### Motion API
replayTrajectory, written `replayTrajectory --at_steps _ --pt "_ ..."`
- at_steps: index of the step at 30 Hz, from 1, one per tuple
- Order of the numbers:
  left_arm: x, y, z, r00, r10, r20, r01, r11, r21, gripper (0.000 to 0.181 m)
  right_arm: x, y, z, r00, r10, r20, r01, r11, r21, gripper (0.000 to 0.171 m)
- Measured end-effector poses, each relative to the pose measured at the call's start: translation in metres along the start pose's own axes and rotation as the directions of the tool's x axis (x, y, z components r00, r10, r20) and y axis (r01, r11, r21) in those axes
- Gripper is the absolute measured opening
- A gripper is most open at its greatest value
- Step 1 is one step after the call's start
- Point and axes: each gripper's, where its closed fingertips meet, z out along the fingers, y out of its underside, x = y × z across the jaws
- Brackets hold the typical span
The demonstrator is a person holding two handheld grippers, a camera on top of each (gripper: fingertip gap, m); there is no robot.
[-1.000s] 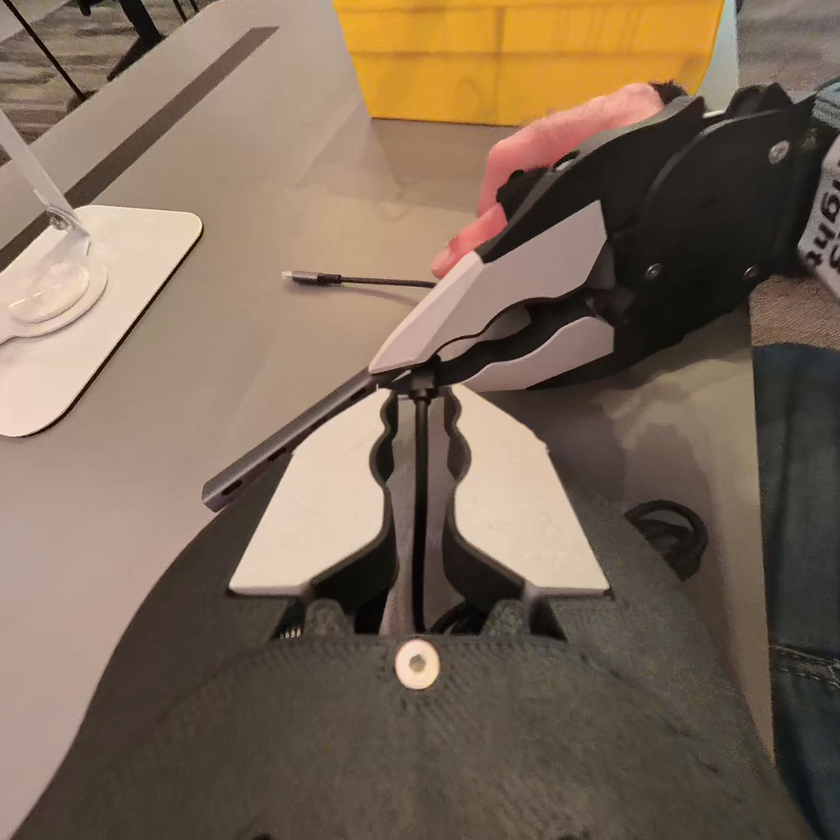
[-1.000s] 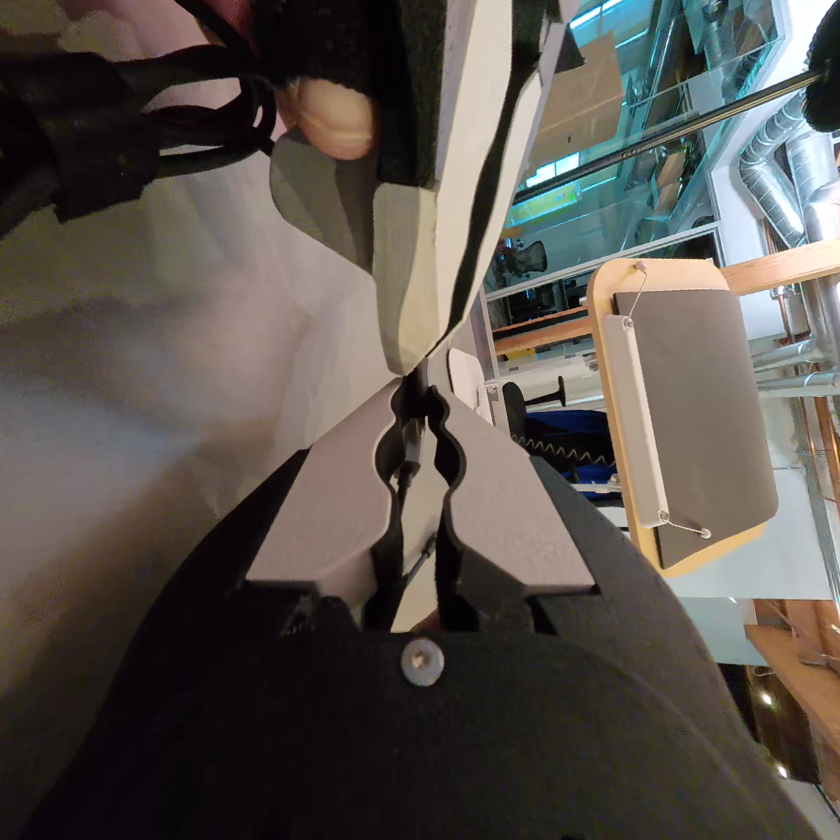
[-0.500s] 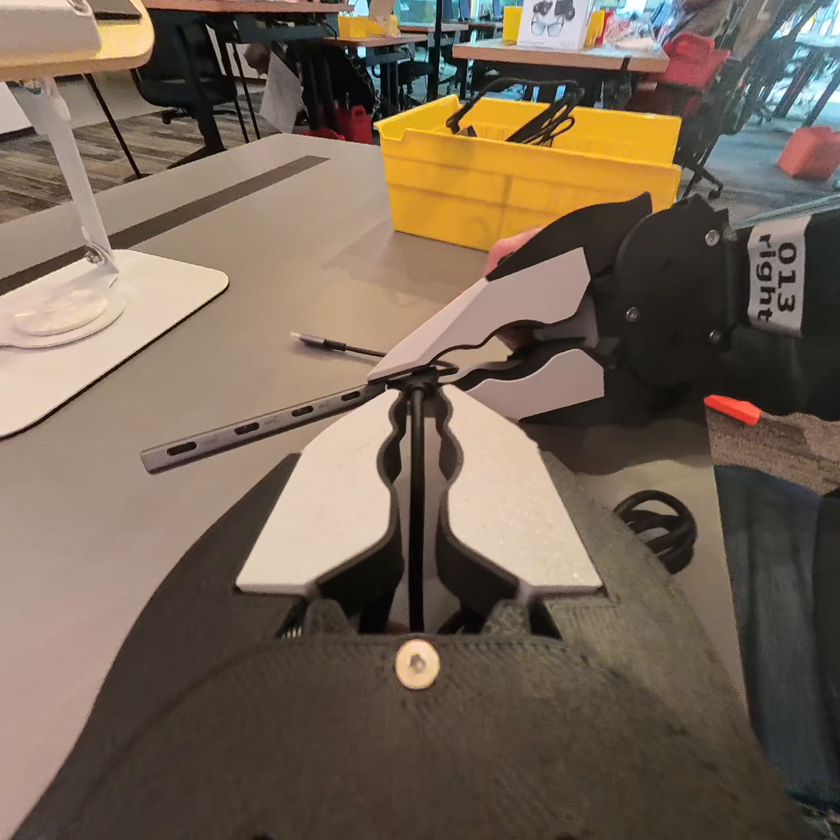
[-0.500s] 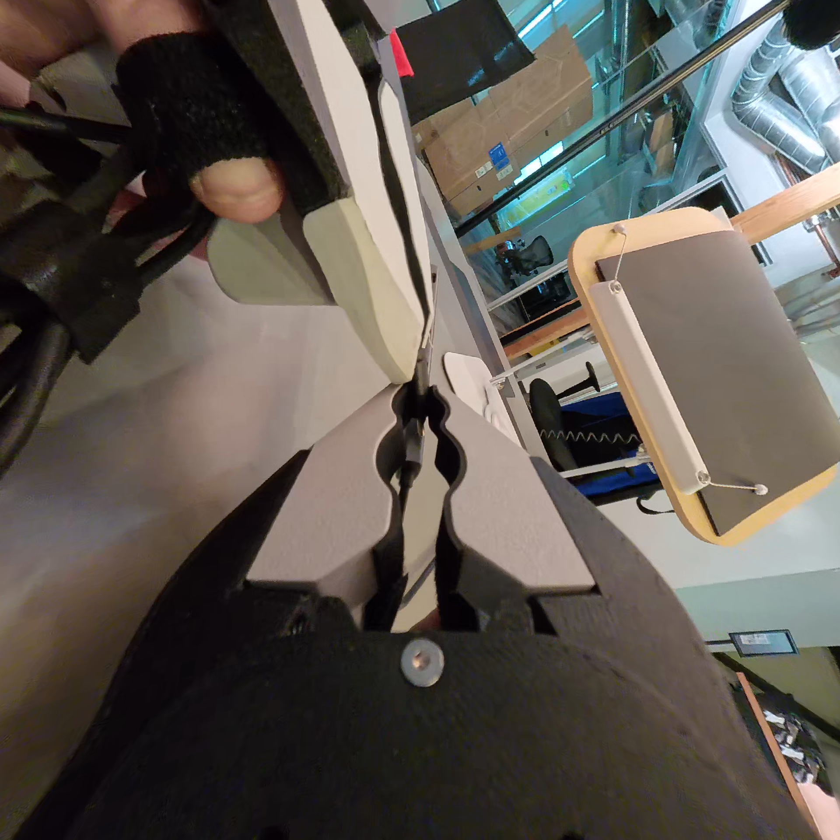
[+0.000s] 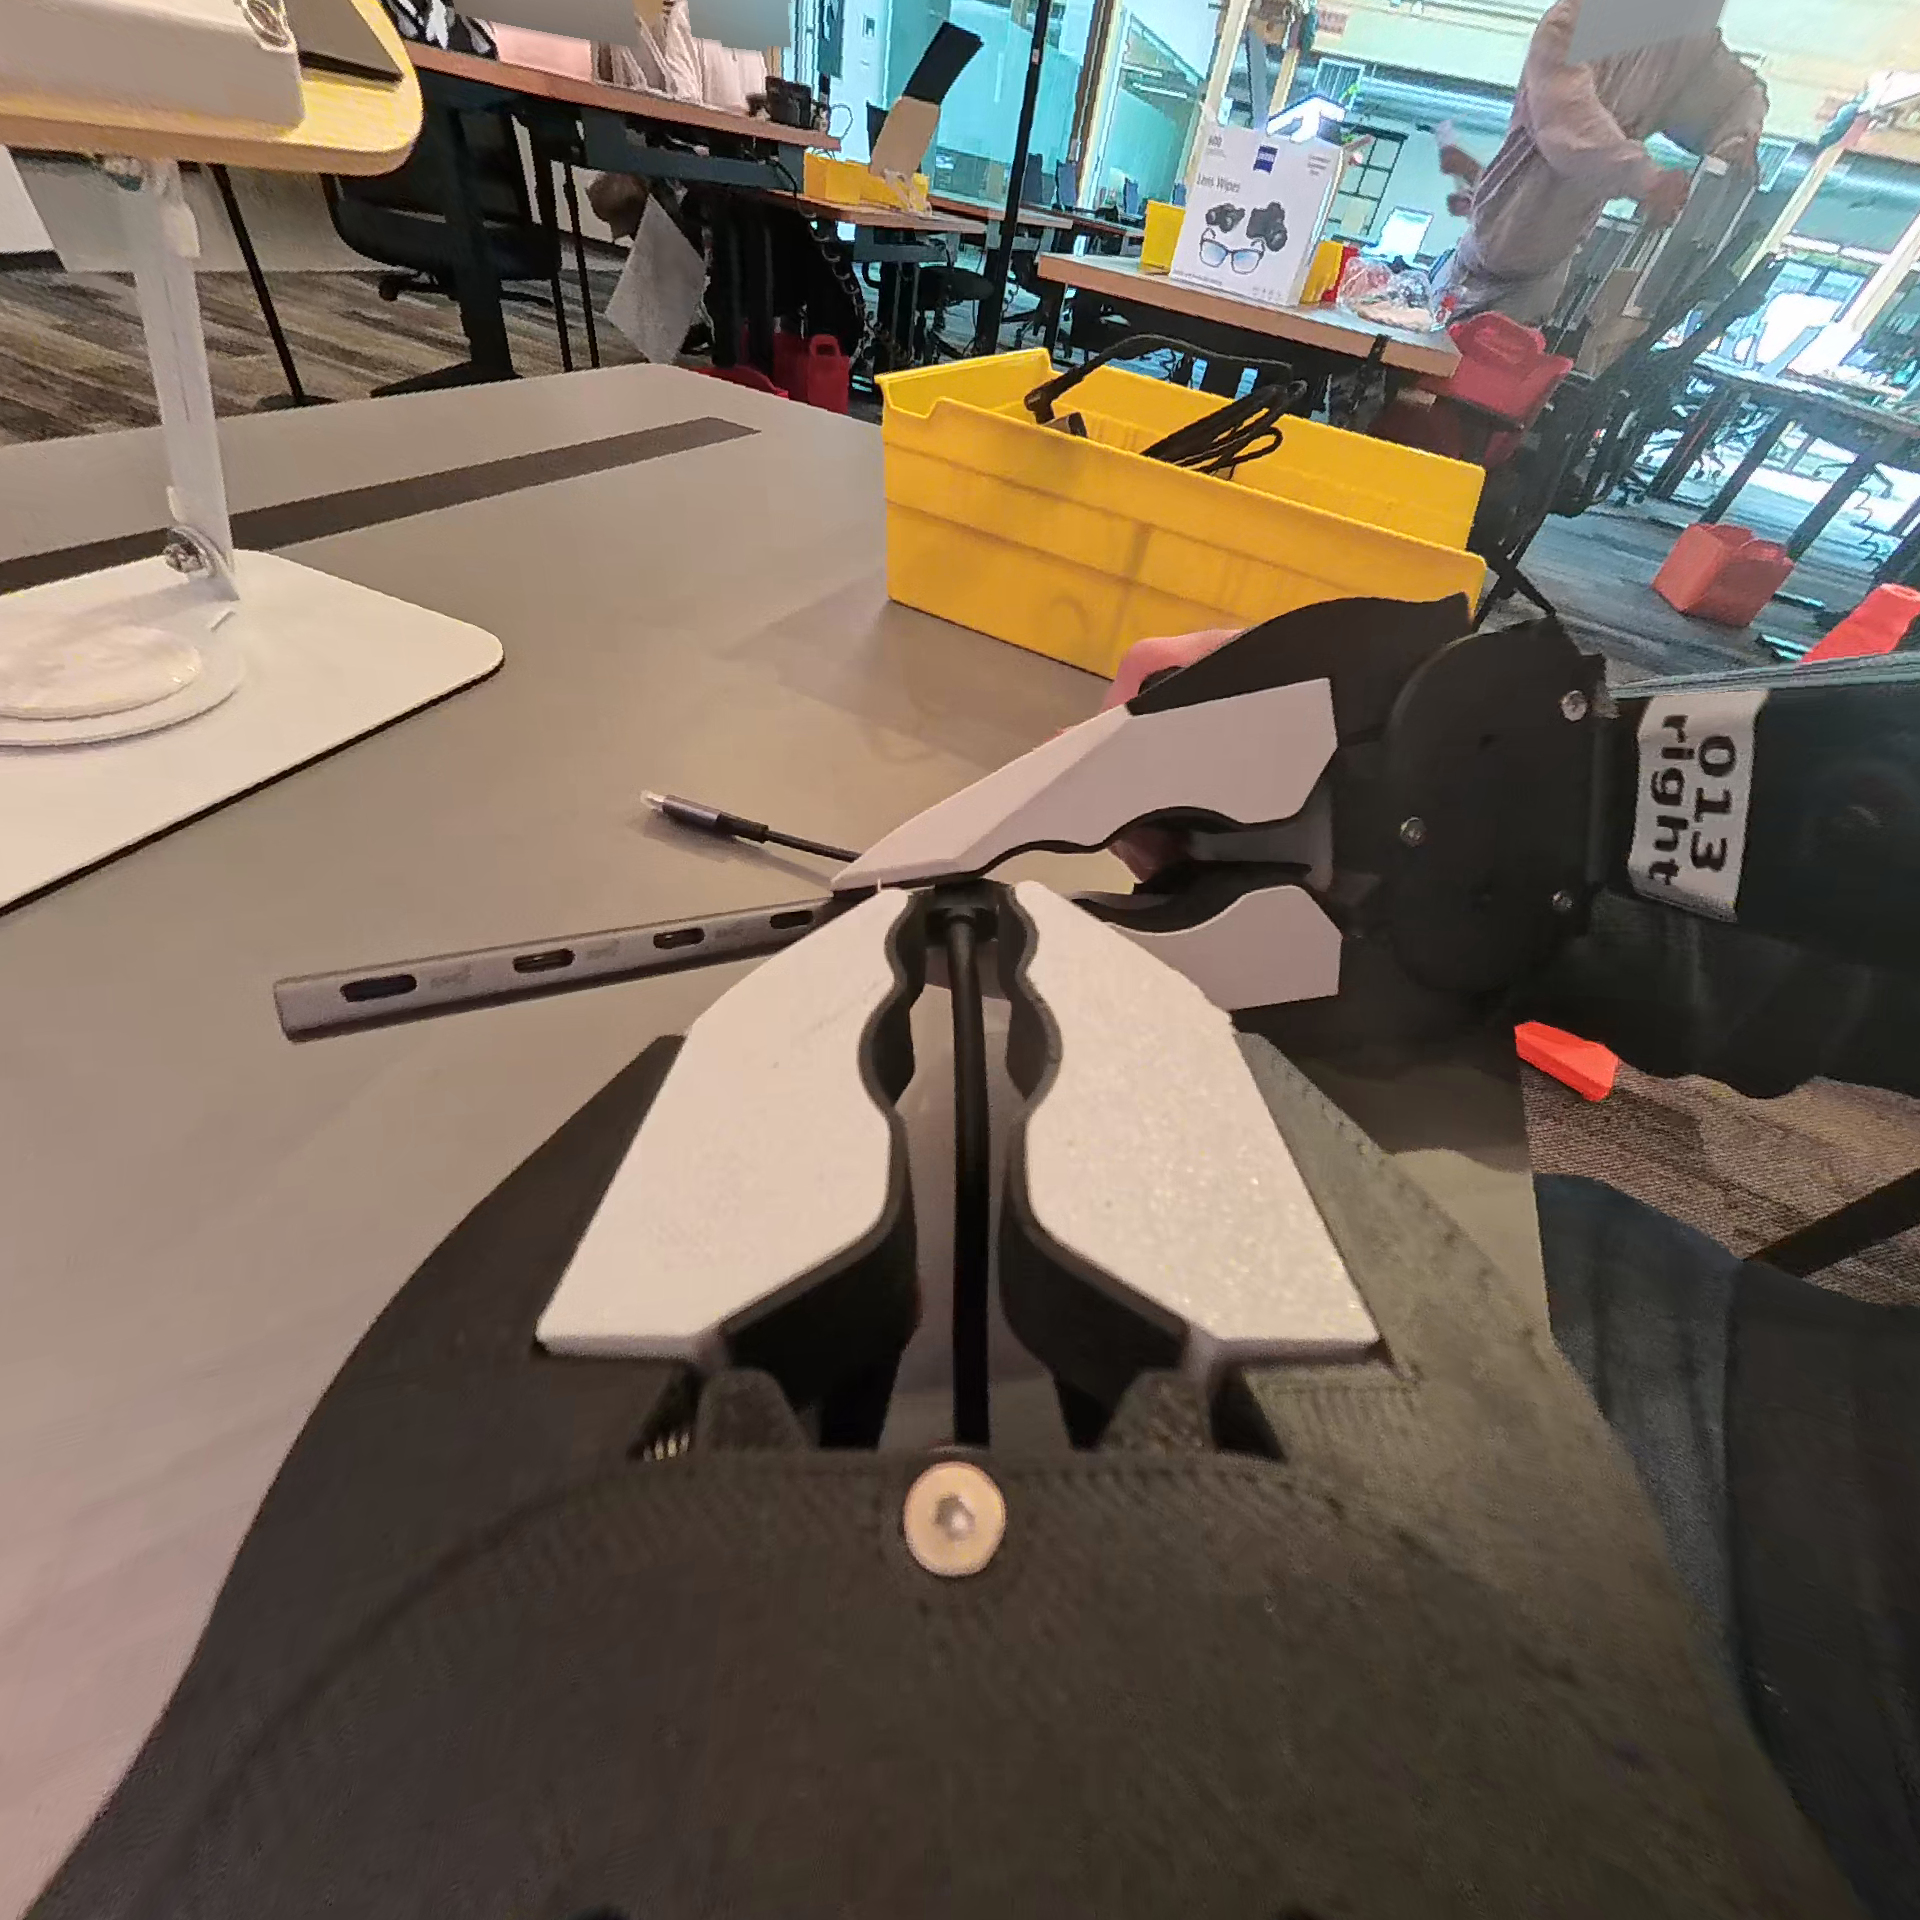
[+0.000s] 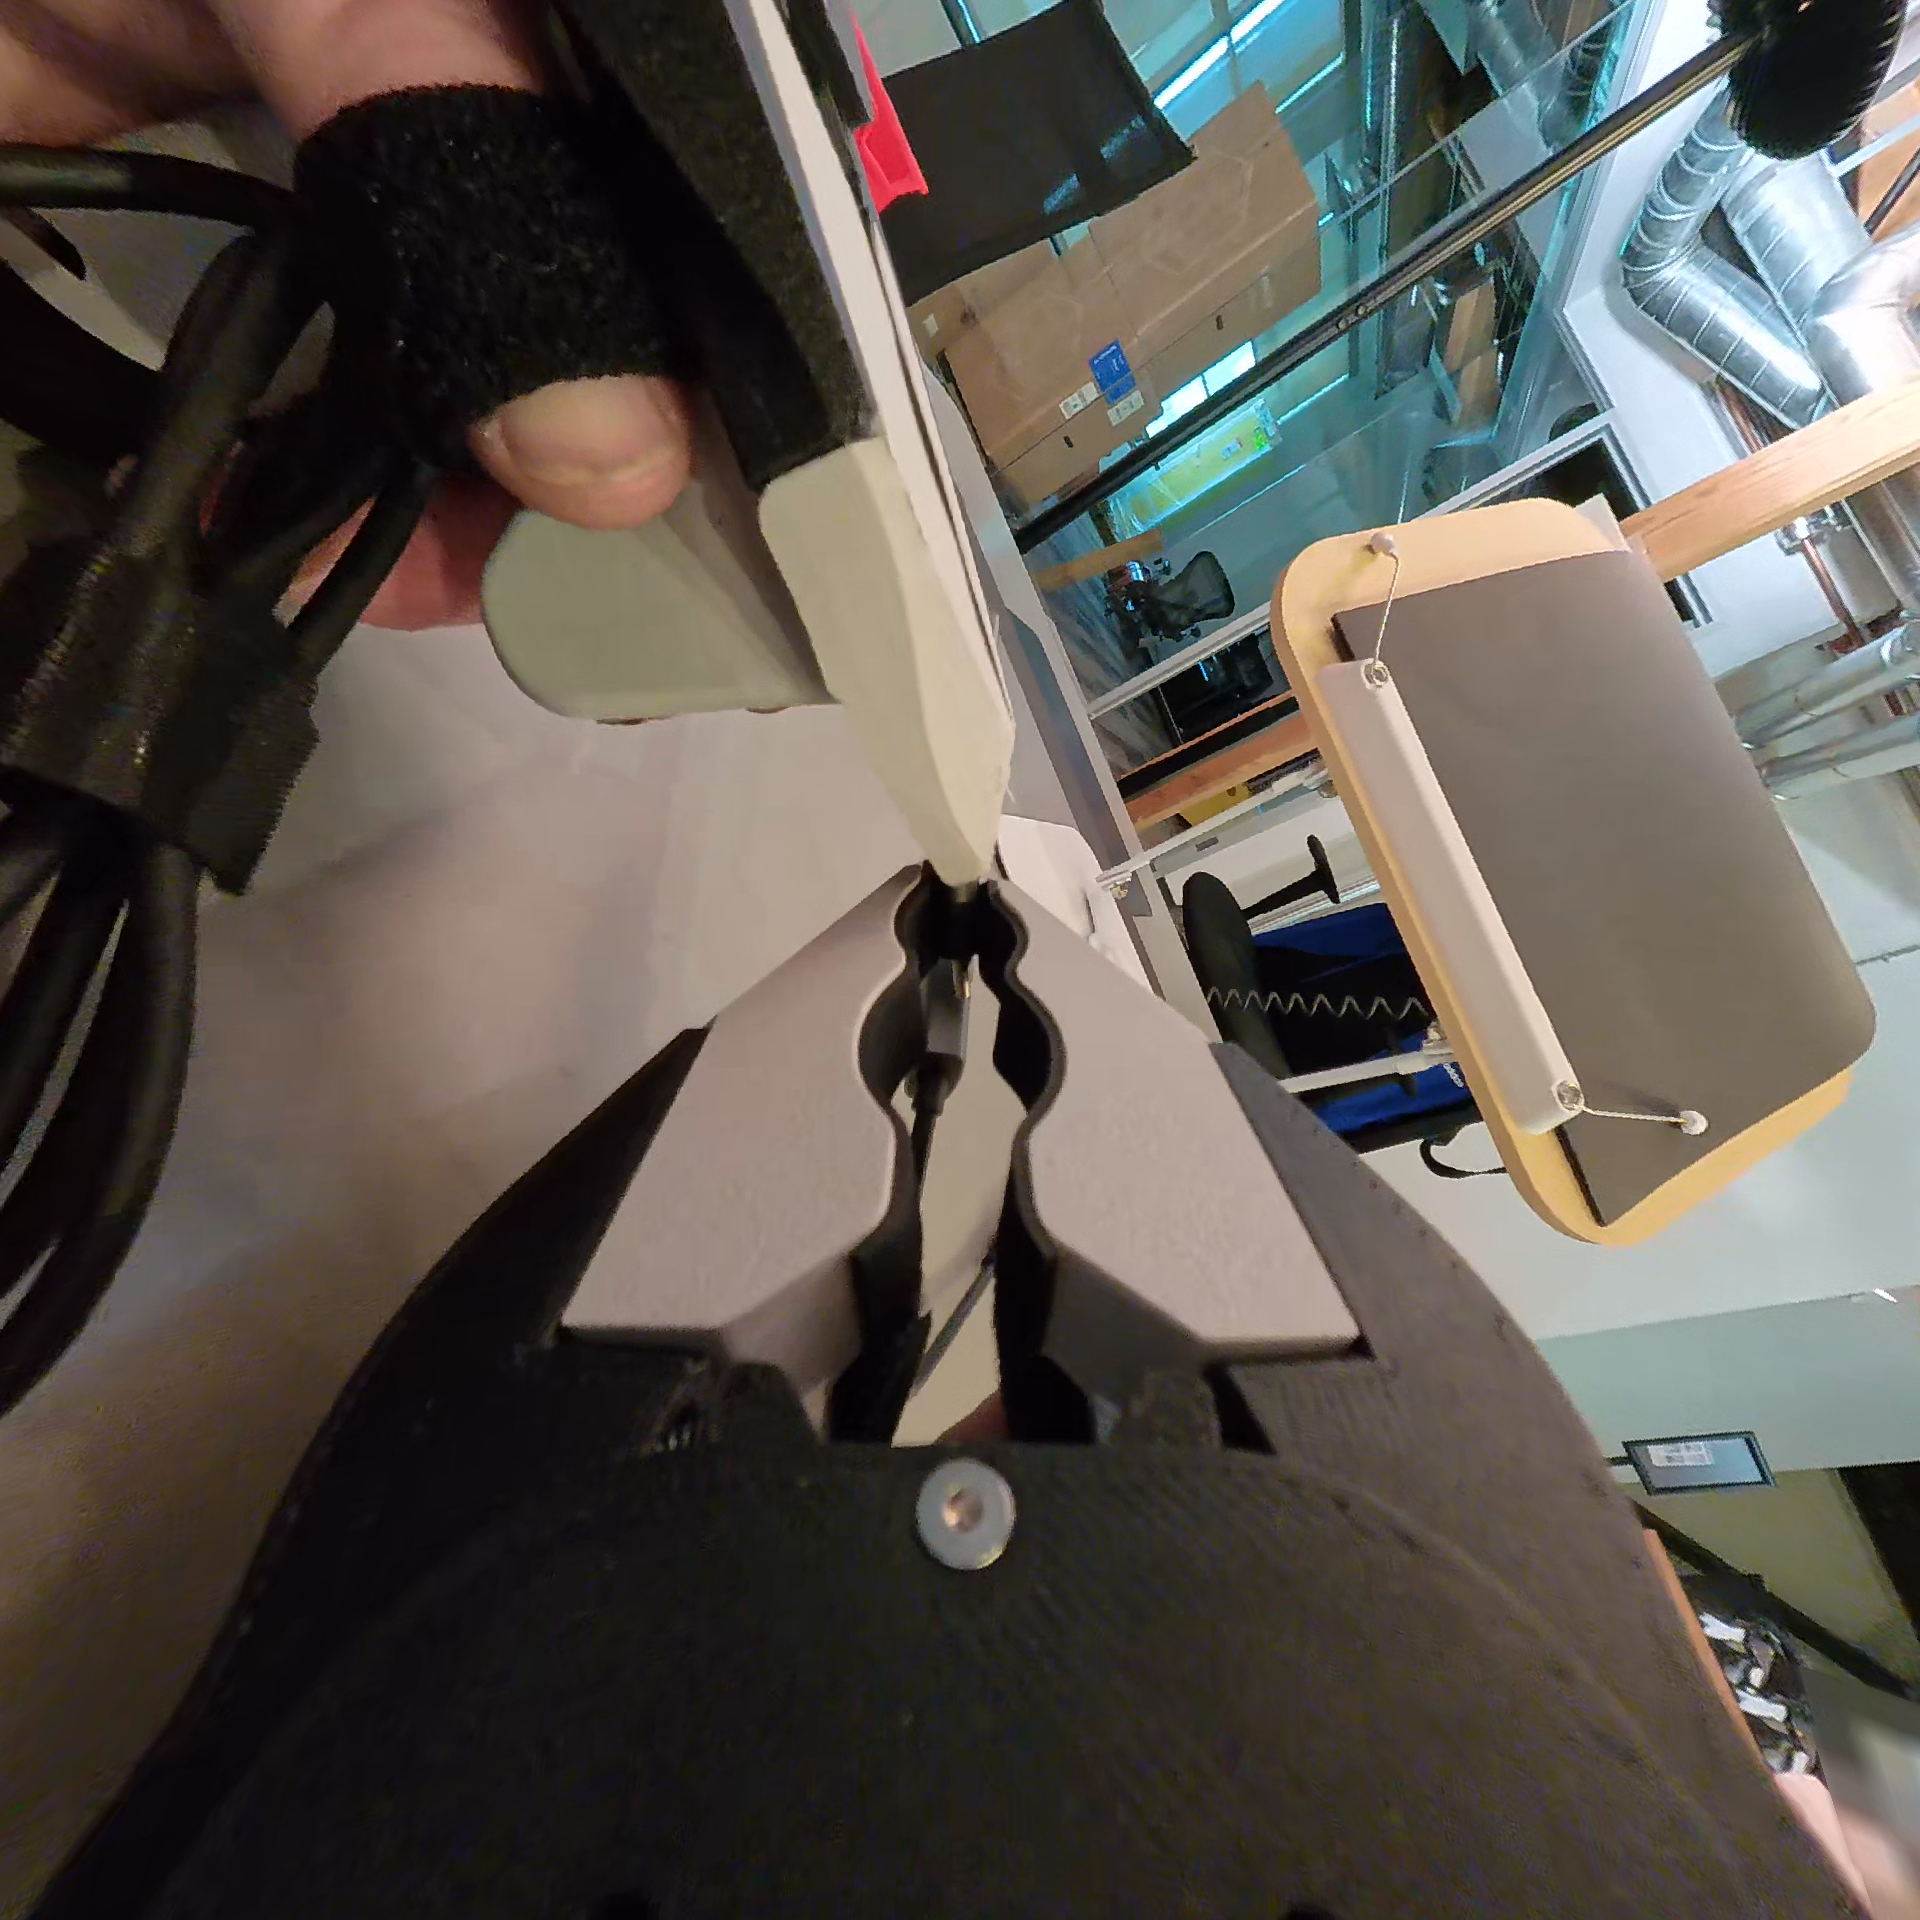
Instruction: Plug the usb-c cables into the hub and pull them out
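1. The grey bench (image 5: 623, 623) carries everything, and the hub serves as the landmark here.
2. A yellow bin (image 5: 1174, 540) with black cords in it stands on the bench well behind the hub, to the right.
3. A white stand base (image 5: 260, 665) lies on the bench to the left of the hub and behind it.
4. The left tool (image 5: 961, 904) is closed on a black cable (image 5: 966, 1143) that runs back between its fingers; its tips meet the right end of the hub.
5. The right tool (image 5: 862, 883) comes in from the right, its tips at the same end of the hub. In the right wrist view, the right tool (image 6: 961, 899) is closed on a dark plug (image 6: 948, 1013), tip to tip with the left tool (image 6: 966, 842).
6. The hub (image 5: 540, 961) is a slim grey bar with a row of ports along its near side. It reaches left from the tools, tilted. Whether its far end rests on the bench cannot be told.
7. A loose cable end (image 5: 707, 816) with a metal plug lies on the bench just behind the hub.
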Motion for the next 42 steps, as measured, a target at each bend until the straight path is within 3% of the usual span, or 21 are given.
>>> replayTrajectory --at_steps 11,25,37,42 --pt "-0.002 0.002 0.004 0.999 0.012 0.037 -0.011 0.999 -0.035 0.012 -0.002 0.002 0.002 1.0 -0.002 0.008 0.002 1.0 -0.011 0.004" --pt "-0.013 0.014 0.002 0.995 0.02 0.096 -0.01 0.994 -0.11 0.012 -0.014 0.024 0.007 0.996 0.016 0.085 -0.005 0.992 -0.123 0.006" --pt "-0.024 0.01 -0.016 0.991 0.0 0.135 0.009 0.998 -0.066 0.012 -0.041 0.048 -0.02 0.937 0.129 0.326 -0.038 0.962 -0.272 0.033" --pt "-0.023 0.008 -0.019 0.99 0.007 0.141 0.002 0.998 -0.06 0.012 -0.051 0.05 -0.02 0.887 0.239 0.395 -0.11 0.94 -0.322 0.026"
